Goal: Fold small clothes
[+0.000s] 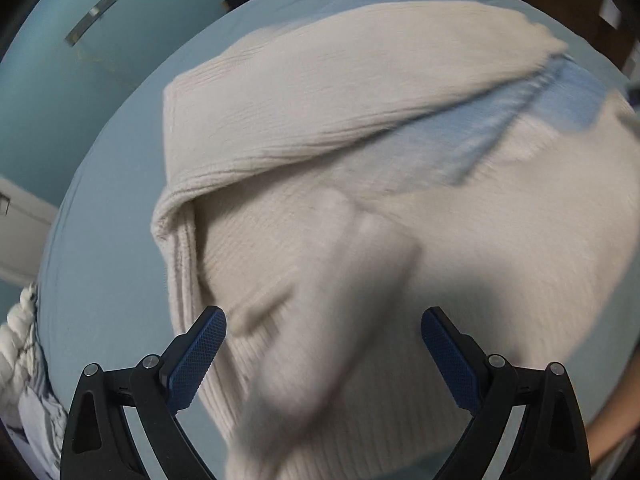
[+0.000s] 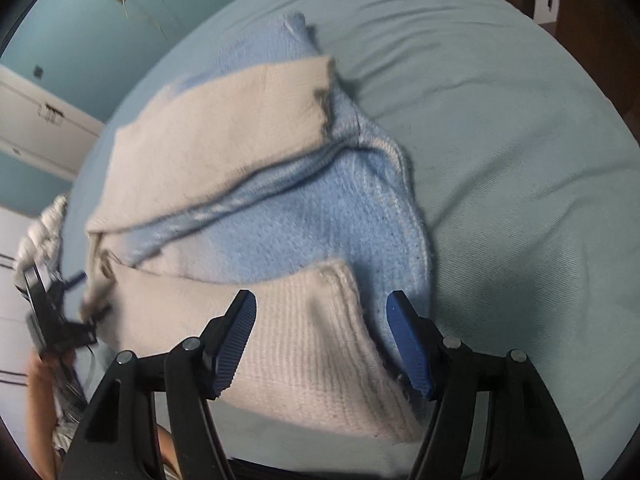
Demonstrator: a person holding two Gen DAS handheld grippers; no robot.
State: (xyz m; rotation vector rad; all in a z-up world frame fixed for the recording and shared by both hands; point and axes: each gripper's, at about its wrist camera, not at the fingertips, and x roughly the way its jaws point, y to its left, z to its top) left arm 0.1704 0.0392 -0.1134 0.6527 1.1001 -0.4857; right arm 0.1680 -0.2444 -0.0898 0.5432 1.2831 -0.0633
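1. Left wrist view, nearest: the left gripper (image 1: 324, 322) has its jaws spread wide apart and holds nothing. A blurred fold of the cream and blue knit sweater (image 1: 360, 128) sits between and just ahead of the blue pads (image 1: 196, 356).
2. Right wrist view, nearest: the right gripper (image 2: 322, 308) is also parted and empty. A cream ribbed flap of the sweater (image 2: 304, 344) lies between its fingers, with its corner just beside the right finger.
3. Handling, as a judgement: the knit looks soft, limp and fairly thick, light enough to lift. It will sag and drape, so a doubled edge or flap corner seems the safest place to pinch; a single layer could stretch.
4. Further out, the sweater lies partly folded on the bed (image 2: 520, 140), with a cream sleeve laid across its blue middle.
5. Farthest, a teal wall (image 1: 60, 80) rises behind the bed.
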